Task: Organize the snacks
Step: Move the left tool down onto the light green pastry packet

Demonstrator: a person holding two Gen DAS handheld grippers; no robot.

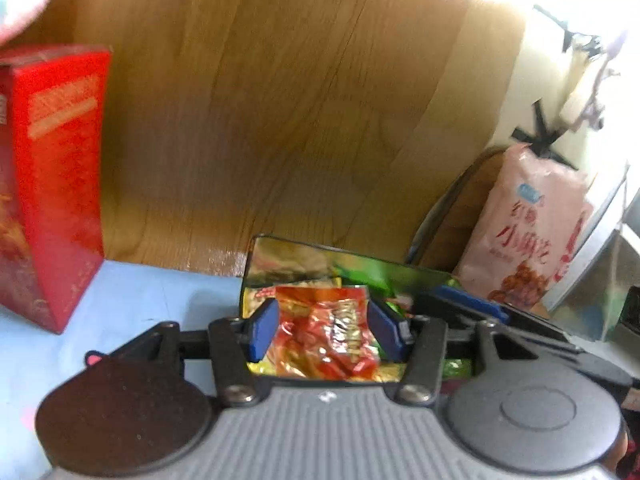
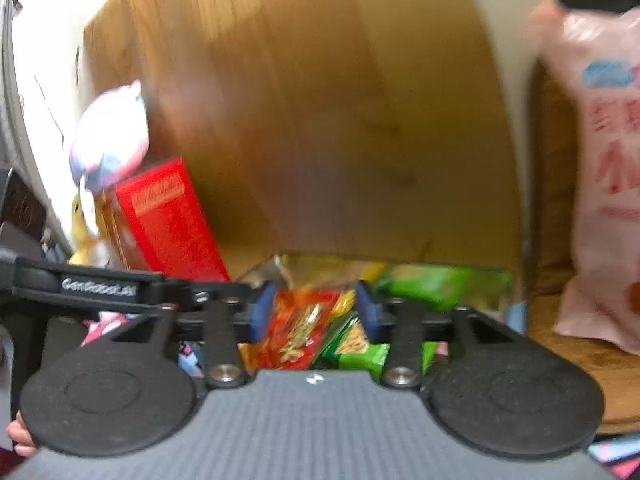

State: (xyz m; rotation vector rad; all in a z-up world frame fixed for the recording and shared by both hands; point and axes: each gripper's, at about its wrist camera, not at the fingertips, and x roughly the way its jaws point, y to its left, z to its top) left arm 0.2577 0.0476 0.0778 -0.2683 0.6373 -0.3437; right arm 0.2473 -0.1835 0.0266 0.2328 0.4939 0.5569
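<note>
A clear snack box (image 1: 320, 247) holds several packets against a wooden panel. A red packet (image 1: 326, 336) lies on top of them, seen between the blue pads of my left gripper (image 1: 325, 328). The jaws stand apart at the packet's edges, and the packet looks to be resting in the box. My right gripper (image 2: 315, 312) hovers over the same box (image 2: 400, 265), open above a red packet (image 2: 300, 328) and green packets (image 2: 360, 348). The right gripper's blue finger (image 1: 470, 301) shows at the box's right side in the left wrist view.
A tall red carton (image 1: 60, 184) (image 2: 172, 220) stands left of the box on the light blue surface (image 1: 140, 292). A pink snack bag (image 1: 528, 232) (image 2: 600, 180) leans at the right on a wooden ledge. A pastel plush toy (image 2: 112, 140) sits behind the carton.
</note>
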